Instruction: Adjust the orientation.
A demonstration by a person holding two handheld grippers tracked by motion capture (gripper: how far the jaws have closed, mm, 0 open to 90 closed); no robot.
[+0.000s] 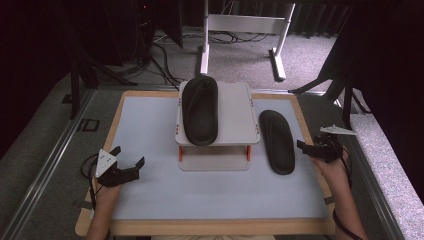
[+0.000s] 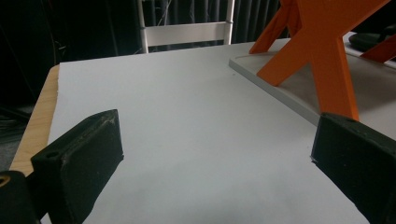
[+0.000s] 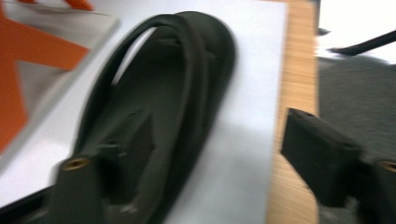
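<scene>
A: Where is the black rubber slipper [image 1: 278, 142]?
B: Flat on the pale grey mat [image 1: 150, 125], just beside the white two-tier stand [image 1: 235, 115] holding its twin [image 1: 200, 110].
A: And the grippers?
B: The right gripper [image 1: 306, 148] is spread beside it, gripping nothing; the left gripper [image 1: 129, 161] hangs open, well apart.

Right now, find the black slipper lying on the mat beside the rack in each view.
High view: slipper on the mat, right of the white rack, near the right tongs.
Left gripper view: not in it.
Right gripper view: centre, running lengthwise away.
Shared landmark: the rack's orange legs.
</scene>
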